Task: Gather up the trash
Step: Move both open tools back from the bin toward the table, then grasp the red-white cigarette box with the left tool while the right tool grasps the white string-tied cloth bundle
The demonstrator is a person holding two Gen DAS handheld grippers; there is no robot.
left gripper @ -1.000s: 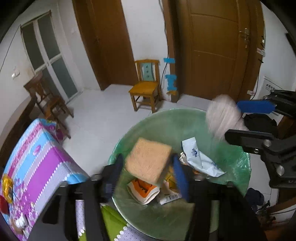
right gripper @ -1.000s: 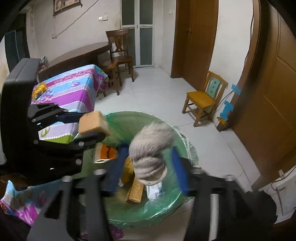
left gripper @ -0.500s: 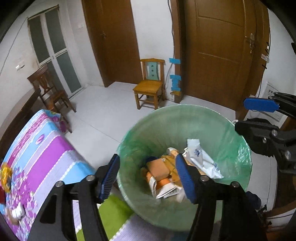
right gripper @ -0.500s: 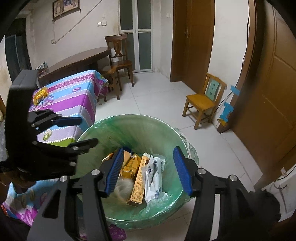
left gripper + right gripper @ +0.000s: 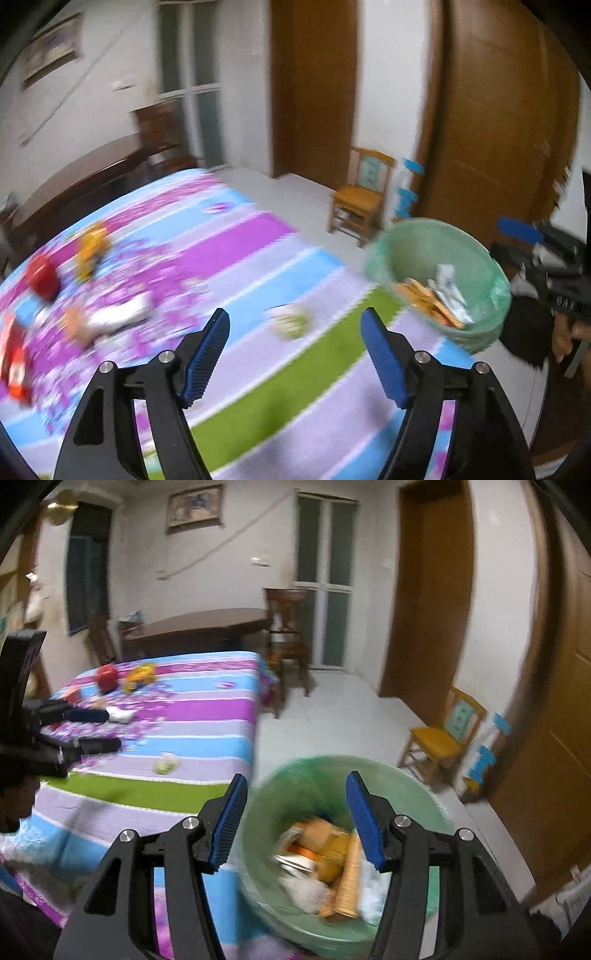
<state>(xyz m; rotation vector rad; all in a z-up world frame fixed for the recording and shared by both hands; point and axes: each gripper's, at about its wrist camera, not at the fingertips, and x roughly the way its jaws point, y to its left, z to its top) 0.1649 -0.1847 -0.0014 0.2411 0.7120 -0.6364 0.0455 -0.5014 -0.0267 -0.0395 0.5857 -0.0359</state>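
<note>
The green-lined trash bin (image 5: 476, 254) (image 5: 317, 775) stands on the floor beside the table and holds wrappers, a sponge and a pale ball of fluff. My left gripper (image 5: 295, 347) is open and empty above the striped tablecloth (image 5: 236, 243), facing a small greenish crumpled scrap (image 5: 291, 324) that also shows in the right wrist view (image 5: 166, 763). My right gripper (image 5: 293, 819) is open and empty above the bin's rim. More litter lies at the table's far end: a red item (image 5: 43, 277), a yellow wrapper (image 5: 90, 248) and white paper (image 5: 118, 312).
A wooden chair (image 5: 360, 201) (image 5: 441, 738) stands by the brown door (image 5: 491, 122). A dark wooden table (image 5: 199, 627) and chair (image 5: 288, 642) stand at the back by the glass door. The view is motion-blurred.
Both grippers dropped their items, the sponge and the fluff ball, into the bin. The left gripper has swung left over the table; the right gripper has turned partly toward the table too.
</note>
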